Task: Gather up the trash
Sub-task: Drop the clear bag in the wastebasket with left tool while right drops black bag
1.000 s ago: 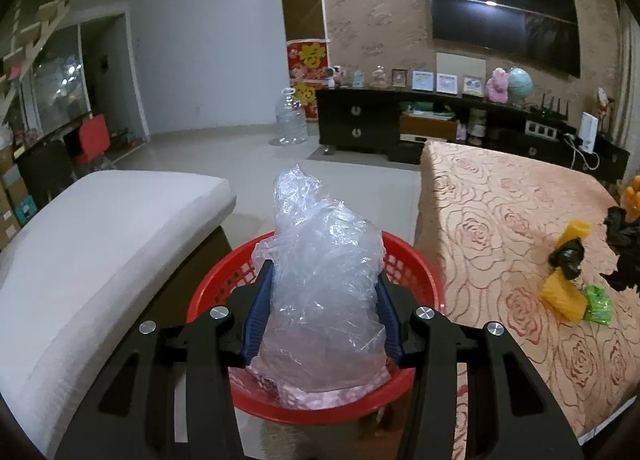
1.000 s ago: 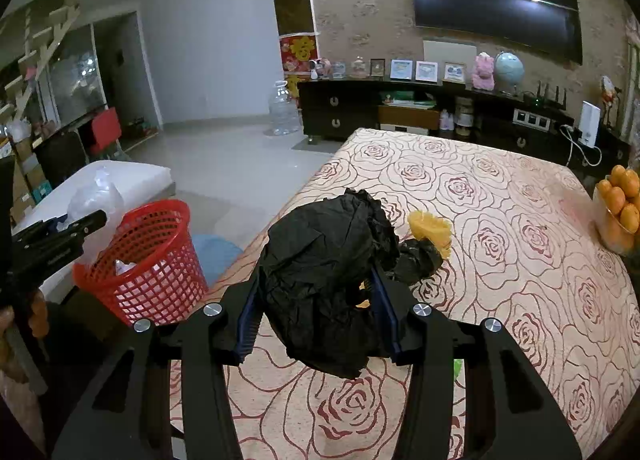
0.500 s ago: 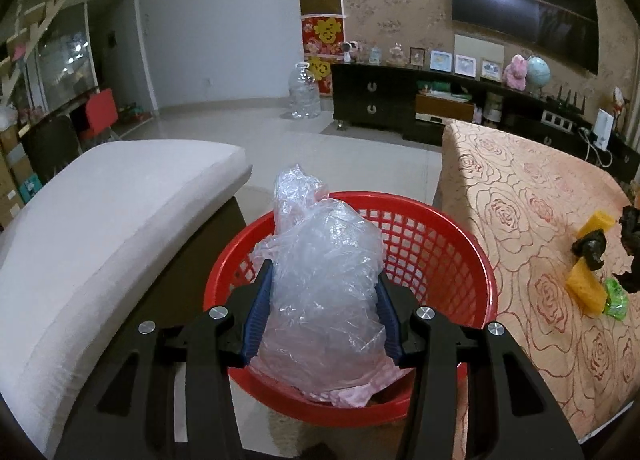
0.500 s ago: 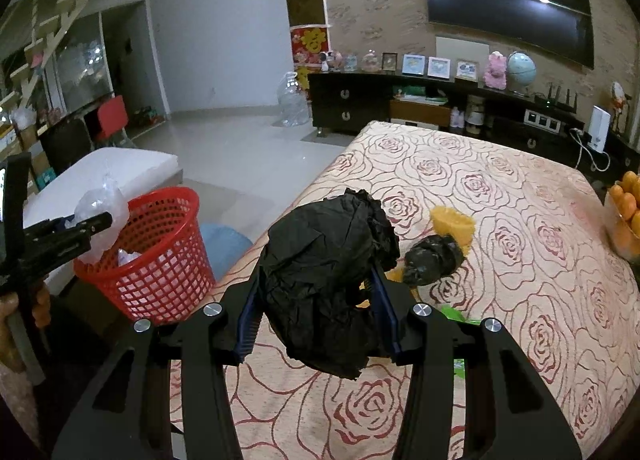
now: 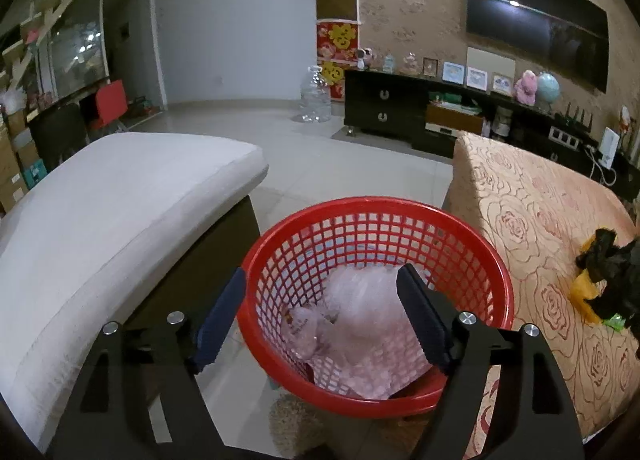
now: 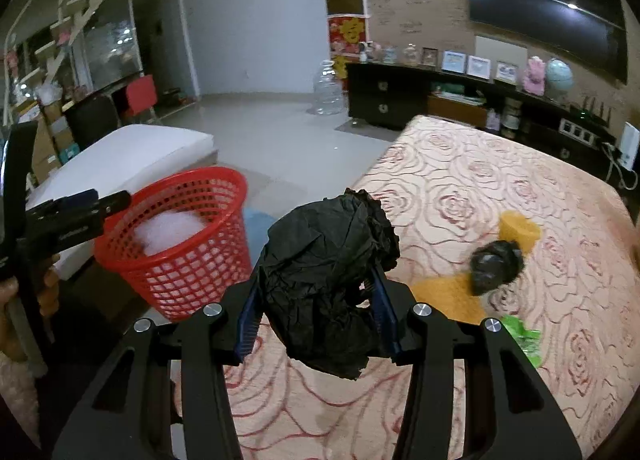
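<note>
Red plastic mesh marked my landmark: the laundry-style basket (image 5: 376, 296) stood on the floor between the white cushioned bench (image 5: 112, 220) and the rose-patterned table (image 6: 500, 220). I had the left gripper (image 5: 322, 316) poised right over its rim, and its jaws had just been opening, so the clear crumpled plastic bag (image 5: 360, 300) lay loose inside the basket with neither pad touching it; I placed the tool there so the bag would fall straight in. My right gripper (image 6: 316, 300) was clenched on a wad of black crumpled paper (image 6: 328, 284), held above the table edge nearest the basket, I judged so it could go in next. Beyond it, farther from the basket, a smaller black wad (image 6: 496, 264), yellow pieces (image 6: 516, 228) and what looked like a green wrapper (image 6: 520, 336), too blurred to be sure, waited on the cloth.
</note>
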`<state>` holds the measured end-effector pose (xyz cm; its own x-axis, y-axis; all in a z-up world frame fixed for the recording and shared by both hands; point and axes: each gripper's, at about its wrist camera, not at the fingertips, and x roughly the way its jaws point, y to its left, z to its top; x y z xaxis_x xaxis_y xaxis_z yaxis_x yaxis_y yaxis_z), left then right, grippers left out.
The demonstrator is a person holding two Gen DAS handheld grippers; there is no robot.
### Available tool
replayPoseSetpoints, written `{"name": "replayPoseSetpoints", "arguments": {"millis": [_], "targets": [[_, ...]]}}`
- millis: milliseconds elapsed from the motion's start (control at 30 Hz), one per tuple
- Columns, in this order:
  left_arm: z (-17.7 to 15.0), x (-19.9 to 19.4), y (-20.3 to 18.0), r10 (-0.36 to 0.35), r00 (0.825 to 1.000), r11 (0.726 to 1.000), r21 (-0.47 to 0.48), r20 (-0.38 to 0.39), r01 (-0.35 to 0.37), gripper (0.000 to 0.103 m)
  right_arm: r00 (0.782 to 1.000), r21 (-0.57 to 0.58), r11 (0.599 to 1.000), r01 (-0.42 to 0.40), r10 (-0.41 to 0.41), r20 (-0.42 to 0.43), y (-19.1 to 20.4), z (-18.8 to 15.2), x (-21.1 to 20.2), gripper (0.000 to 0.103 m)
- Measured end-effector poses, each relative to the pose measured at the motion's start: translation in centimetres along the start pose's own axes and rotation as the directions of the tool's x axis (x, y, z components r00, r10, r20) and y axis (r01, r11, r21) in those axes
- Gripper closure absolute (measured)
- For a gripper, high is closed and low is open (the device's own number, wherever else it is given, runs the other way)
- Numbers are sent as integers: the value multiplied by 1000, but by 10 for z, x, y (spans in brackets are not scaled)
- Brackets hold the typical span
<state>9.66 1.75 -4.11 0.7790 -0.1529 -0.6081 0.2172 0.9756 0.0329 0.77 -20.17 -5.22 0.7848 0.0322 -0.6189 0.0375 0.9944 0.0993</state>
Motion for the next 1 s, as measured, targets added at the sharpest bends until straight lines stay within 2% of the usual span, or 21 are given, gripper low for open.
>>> {"name": "replayPoseSetpoints", "arguments": {"millis": [100, 200, 433, 600, 733, 833, 1000], "targets": [[2, -5, 9, 36, 999, 999, -34, 33, -35, 24, 999, -2, 999, -38, 38, -9, 10, 3, 5, 56], [4, -9, 18, 118, 991, 991, -76, 63, -113, 23, 998, -18, 998, -61, 61, -12, 22, 7, 9, 56], [8, -23, 31, 171, 978, 978, -143, 120, -154, 23, 991, -64, 989, -131, 129, -32, 59, 19, 22, 56], [9, -25, 35, 193, 973, 974, -146, 127, -174, 23, 983, -67, 981, -181, 178, -49, 82, 31, 37, 56], [10, -29, 47, 211, 969, 964, -193, 131, -184, 23, 976, -83, 973, -216, 211, -61, 102, 41, 47, 56], [9, -31, 55, 205, 971, 960, -221, 126, -174, 23, 972, -93, 968, -231, 225, -72, 114, 46, 56, 56], [9, -32, 55, 201, 970, 962, -212, 135, -169, 23, 963, -91, 962, -256, 245, -111, 128, 49, 73, 53]]}}
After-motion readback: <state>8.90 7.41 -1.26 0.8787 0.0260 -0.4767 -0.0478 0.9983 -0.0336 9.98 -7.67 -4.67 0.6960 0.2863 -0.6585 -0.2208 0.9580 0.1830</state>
